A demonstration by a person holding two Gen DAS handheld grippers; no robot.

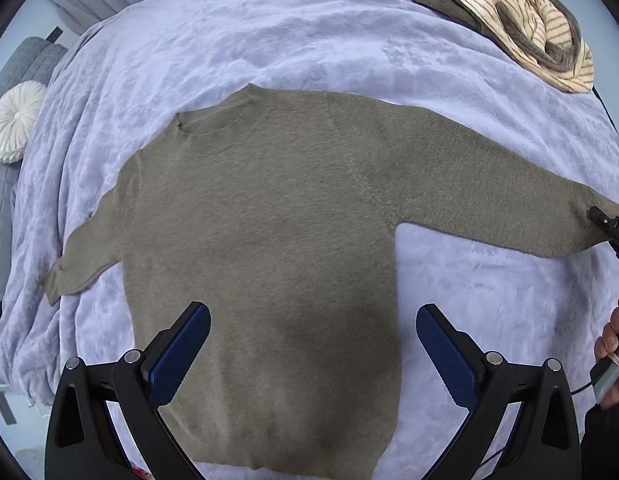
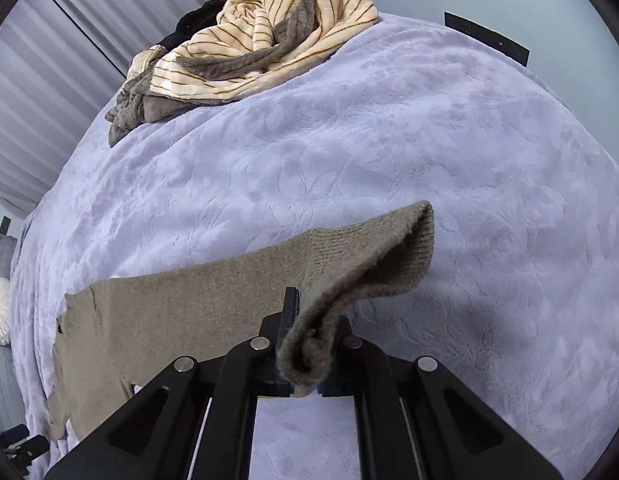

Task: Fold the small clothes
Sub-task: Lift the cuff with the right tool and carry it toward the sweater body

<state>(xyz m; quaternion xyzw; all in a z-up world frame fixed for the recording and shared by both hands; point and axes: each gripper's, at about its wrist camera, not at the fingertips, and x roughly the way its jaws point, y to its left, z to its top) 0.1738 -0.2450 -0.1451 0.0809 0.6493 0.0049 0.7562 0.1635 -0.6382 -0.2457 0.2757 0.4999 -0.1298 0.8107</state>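
Note:
An olive-brown knit sweater lies flat on the lavender bed cover, collar away from me, both sleeves spread out. My left gripper is open and empty, hovering over the sweater's lower body. My right gripper is shut on the end of the sweater's right sleeve, and the cuff flops over the fingers. In the left wrist view the right gripper's tip shows at the far right on that sleeve end.
A heap of striped cream and grey-brown clothes sits at the far side of the bed; it also shows in the left wrist view. A round white cushion and grey quilted furniture stand left of the bed.

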